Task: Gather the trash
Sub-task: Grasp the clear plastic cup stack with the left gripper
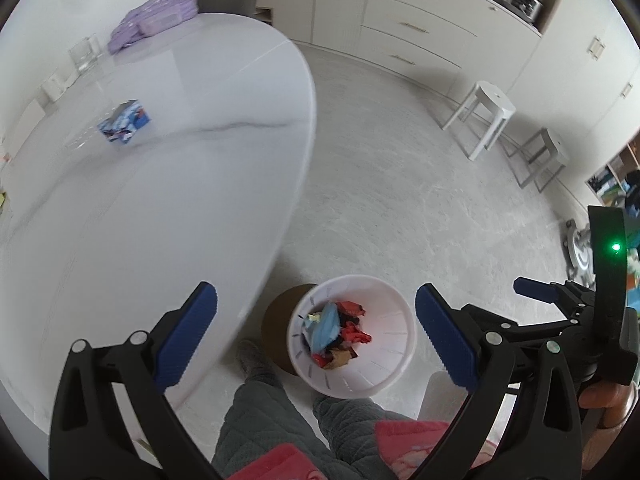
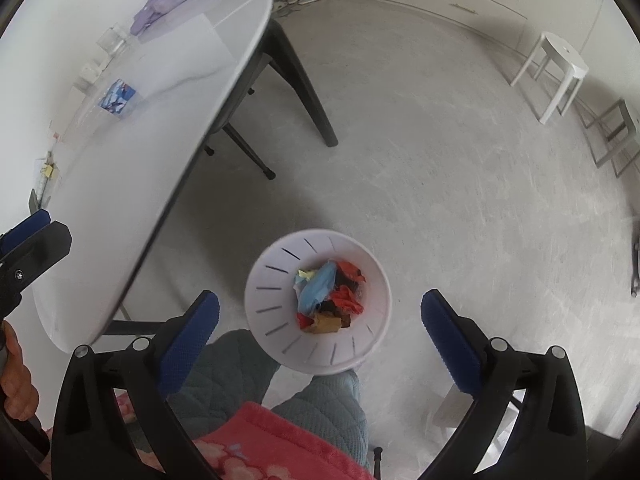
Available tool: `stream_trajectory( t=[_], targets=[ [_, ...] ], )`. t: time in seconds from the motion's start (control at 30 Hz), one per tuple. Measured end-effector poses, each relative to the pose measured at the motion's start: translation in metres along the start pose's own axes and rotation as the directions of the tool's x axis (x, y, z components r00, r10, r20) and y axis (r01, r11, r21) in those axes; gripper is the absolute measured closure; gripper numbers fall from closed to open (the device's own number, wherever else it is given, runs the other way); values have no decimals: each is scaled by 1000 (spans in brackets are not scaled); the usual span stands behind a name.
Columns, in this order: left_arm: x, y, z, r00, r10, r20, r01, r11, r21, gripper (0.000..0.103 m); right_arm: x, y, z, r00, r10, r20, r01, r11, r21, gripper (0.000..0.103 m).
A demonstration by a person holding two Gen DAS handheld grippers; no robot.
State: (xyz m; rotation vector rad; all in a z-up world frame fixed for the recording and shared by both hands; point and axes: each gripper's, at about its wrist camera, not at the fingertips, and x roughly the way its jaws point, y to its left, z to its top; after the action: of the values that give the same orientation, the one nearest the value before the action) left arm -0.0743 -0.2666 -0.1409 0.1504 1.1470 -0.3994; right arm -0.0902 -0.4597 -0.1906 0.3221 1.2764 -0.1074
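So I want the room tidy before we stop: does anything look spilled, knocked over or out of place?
Nothing stands out. The white bin stands upright on the floor with the crumpled trash inside it, none around it. The blue box, glass and purple bag sit on the table.

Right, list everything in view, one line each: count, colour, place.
round slotted plastic bin: one, white, on the floor by the table's edge
crumpled trash: several pieces, red, blue, brown, yellow, inside the bin
oval marble-look table: one, white
small printed box: one, blue, on the table
soft padded bag: one, lilac, far end of the table
clear glass: one, near the bag
plastic stool: one, white, by the cabinets
left gripper: black, blue pads, open, empty
right gripper: same, open, empty
legs: two, grey quilted trousers
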Motion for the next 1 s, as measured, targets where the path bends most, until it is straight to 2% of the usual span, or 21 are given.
stream_trajectory(
  t=[0.17, 0.37, 0.47, 0.6, 0.7, 0.8, 0.9, 1.0],
  targets=[
    [0, 61, 21, 999, 34, 31, -34, 999, -19, 8, 5, 48, 32, 1000, 11, 16, -10, 1000, -29, 3],
    [7, 174, 53, 991, 109, 74, -106, 994, -41, 8, 20, 136, 83, 999, 15, 39, -12, 995, -95, 3],
    [17, 224, 69, 988, 127, 90, -129, 992, 9, 8, 28, 173, 104, 999, 30, 39, -26, 994, -111, 3],
    [38, 285, 95, 982, 145, 121, -162, 976, 147, 8, 41, 222, 131, 998, 53, 25, -49, 989, -137, 3],
    [59, 321, 120, 982, 138, 127, -169, 946, 276, 8, 49, 246, 146, 999, 37, 17, -34, 987, -157, 3],
    [81, 340, 145, 987, 115, 114, -151, 907, 393, 8, 54, 260, 156, 1000, 20, 17, -17, 990, -141, 3],
    [102, 348, 169, 997, 44, 62, -68, 876, 477, 8, 62, 266, 161, 1000, 0, 2, 0, 994, -111, 3],
    [123, 350, 186, 1000, -22, -2, 20, 837, 547, 8, 72, 268, 163, 1000, -18, -24, 16, 996, -89, 3]
  ],
)
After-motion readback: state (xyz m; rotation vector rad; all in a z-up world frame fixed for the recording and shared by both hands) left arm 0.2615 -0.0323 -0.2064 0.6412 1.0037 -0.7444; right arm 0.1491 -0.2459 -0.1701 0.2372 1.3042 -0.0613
